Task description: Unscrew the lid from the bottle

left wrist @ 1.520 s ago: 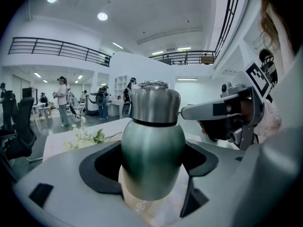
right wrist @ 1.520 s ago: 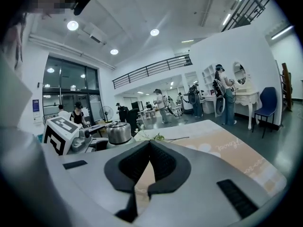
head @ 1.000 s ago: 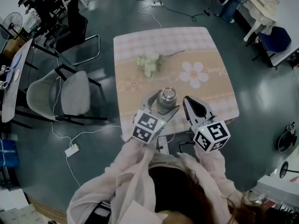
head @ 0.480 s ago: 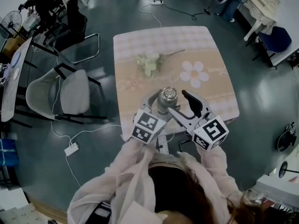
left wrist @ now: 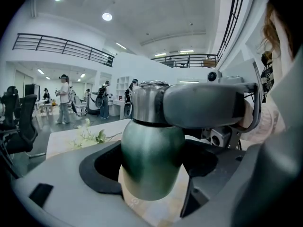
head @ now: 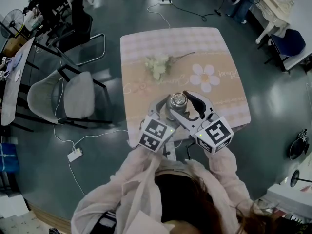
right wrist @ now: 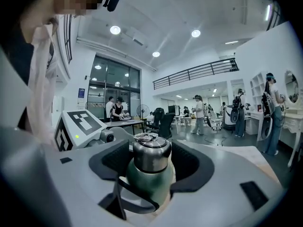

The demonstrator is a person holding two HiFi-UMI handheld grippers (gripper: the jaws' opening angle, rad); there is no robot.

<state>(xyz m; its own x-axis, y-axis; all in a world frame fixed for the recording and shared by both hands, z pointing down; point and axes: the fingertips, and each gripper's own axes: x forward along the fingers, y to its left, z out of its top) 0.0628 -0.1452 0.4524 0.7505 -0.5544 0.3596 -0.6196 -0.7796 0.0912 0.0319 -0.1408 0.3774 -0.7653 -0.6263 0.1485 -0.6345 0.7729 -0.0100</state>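
table (head: 219, 48): checked cloth, daisy print | flower sprig (head: 157, 66): on table | grey chair (head: 53, 99): left of table

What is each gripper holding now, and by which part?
The left gripper grips the bottle by its green body. The right gripper, jaws just closing a little, stands around the lid without pressing it.

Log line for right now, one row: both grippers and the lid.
left gripper: shut on bottle | right gripper: jaws just closing in, lid between them, not yet clamped | lid: on bottle
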